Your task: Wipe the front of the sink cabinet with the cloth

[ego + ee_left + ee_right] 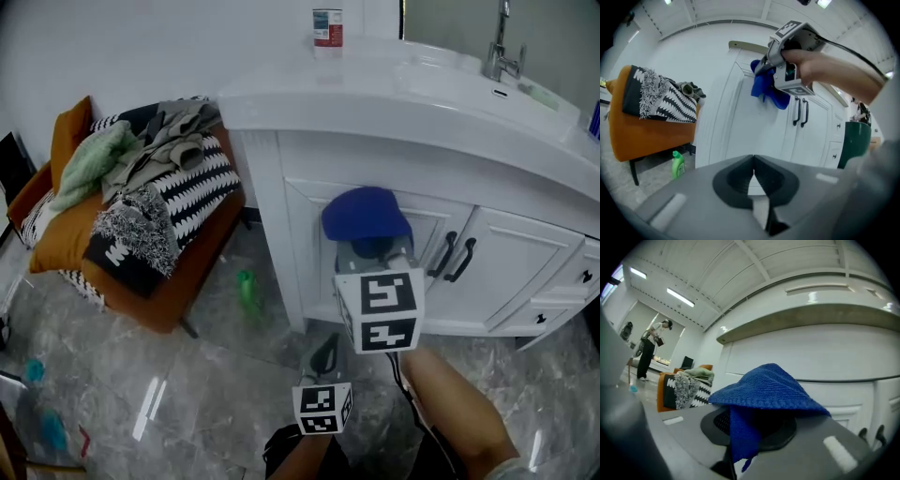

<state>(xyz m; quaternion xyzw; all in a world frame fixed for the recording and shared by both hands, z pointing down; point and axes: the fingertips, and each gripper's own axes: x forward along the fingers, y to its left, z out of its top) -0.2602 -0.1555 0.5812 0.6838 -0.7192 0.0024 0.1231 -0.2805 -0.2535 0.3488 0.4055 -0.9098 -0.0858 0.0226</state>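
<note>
Right gripper [373, 251] is clamped on a blue knitted cloth [764, 390], jaws nearly together with the fabric pinched between them and flopping over the top. It's got the cloth pushed up against the left door of the white sink cabinet [281, 187], near the upper part of the panel. Left gripper [753, 161] is lower down above the grey marble floor [187, 375], jaws fully closed with nothing in them, not touching anything.

Containers: the white basin [441, 70] is set into the cabinet top under a chrome tap [500, 52], and I can't see what's inside it. One red, white and blue can [327, 26] stands on the counter's back left corner. The orange seat [178, 281] to the left is heaped with clothes and black-and-white patterned fabric [155, 178].

Counts: two black bar handles [453, 256] side by side where the doors meet, two small black drawer knobs [586, 276] at the far right, one green plastic bottle [247, 291] on the floor between seat and cabinet.
</note>
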